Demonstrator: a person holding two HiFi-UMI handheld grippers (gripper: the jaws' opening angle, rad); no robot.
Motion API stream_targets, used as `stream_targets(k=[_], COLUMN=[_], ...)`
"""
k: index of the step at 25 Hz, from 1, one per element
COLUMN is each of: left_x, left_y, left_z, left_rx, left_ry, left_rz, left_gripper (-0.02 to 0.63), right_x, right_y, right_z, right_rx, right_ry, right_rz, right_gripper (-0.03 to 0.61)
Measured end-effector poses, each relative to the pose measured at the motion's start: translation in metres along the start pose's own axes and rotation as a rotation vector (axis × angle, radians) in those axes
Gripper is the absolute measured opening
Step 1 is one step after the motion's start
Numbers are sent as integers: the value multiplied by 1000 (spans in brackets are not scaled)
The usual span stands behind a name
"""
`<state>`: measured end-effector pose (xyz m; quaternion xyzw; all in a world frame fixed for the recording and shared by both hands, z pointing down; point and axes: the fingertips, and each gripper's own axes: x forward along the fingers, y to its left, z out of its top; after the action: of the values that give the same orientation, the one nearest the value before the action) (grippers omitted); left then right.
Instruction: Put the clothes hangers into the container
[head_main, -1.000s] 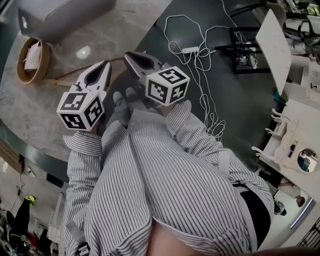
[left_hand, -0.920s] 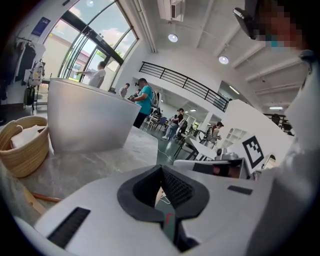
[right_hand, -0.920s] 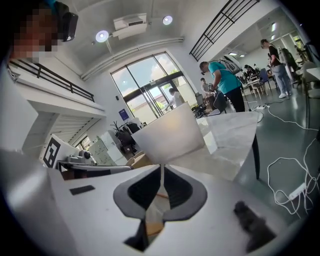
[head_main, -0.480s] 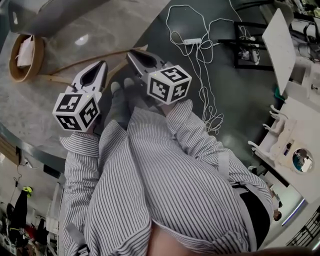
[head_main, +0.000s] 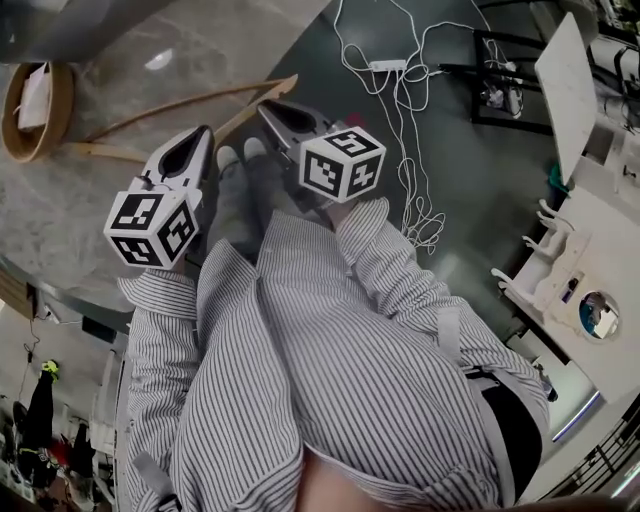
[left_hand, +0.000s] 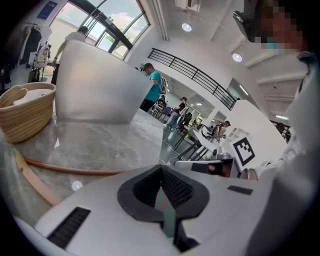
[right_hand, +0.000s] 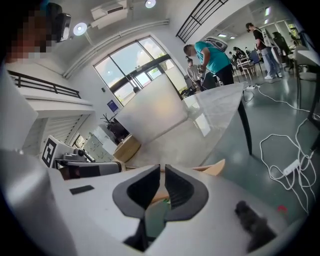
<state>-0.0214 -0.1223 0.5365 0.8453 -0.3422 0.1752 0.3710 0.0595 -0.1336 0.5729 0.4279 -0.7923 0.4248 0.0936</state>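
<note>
A wooden clothes hanger (head_main: 170, 105) lies on the marble table (head_main: 60, 215), its curved bar (left_hand: 75, 170) running just beyond both gripper tips. One end of the hanger (right_hand: 220, 167) shows past the right jaws. My left gripper (head_main: 205, 132) hovers over the table near the hanger's middle, jaws shut with nothing in them (left_hand: 161, 167). My right gripper (head_main: 268, 106) is beside it, close to the hanger's right end, jaws shut and empty (right_hand: 162, 168). The large grey container (left_hand: 95, 85) stands farther back on the table (right_hand: 155, 112).
A woven basket (head_main: 35, 110) holding something white sits at the table's far left (left_hand: 25, 112). White cables and a power strip (head_main: 390, 68) lie on the dark floor to the right. White furniture (head_main: 600, 260) stands at the right edge. People stand in the background.
Both grippers have sunk toward the table, and their tips are now closer to the hanger. Both jaws stay shut.
</note>
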Motion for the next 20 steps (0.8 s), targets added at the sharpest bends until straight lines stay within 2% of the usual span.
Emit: stream_targets(k=[2, 5, 7, 16, 20], left_x=[2, 3, 7, 21, 23], left_y=[2, 6, 6, 5, 8], left_z=[-4, -8, -10, -27, -29], left_rx=[-7, -21, -22, -28, -42], left_ry=[5, 6, 11, 55, 57], left_rz=[3, 4, 4, 1, 11], left_gripper=[11, 11, 11, 11, 11], right_x=[2, 5, 6, 12, 13], right_y=[-5, -13, -21, -46, -56], right_z=[-6, -16, -20, -36, -41], right_rx=[12, 25, 34, 137, 139], right_ry=[11, 33, 37, 42, 43], right_rz=[-8, -27, -47, -60, -75], right_gripper=[23, 88, 106, 140, 145])
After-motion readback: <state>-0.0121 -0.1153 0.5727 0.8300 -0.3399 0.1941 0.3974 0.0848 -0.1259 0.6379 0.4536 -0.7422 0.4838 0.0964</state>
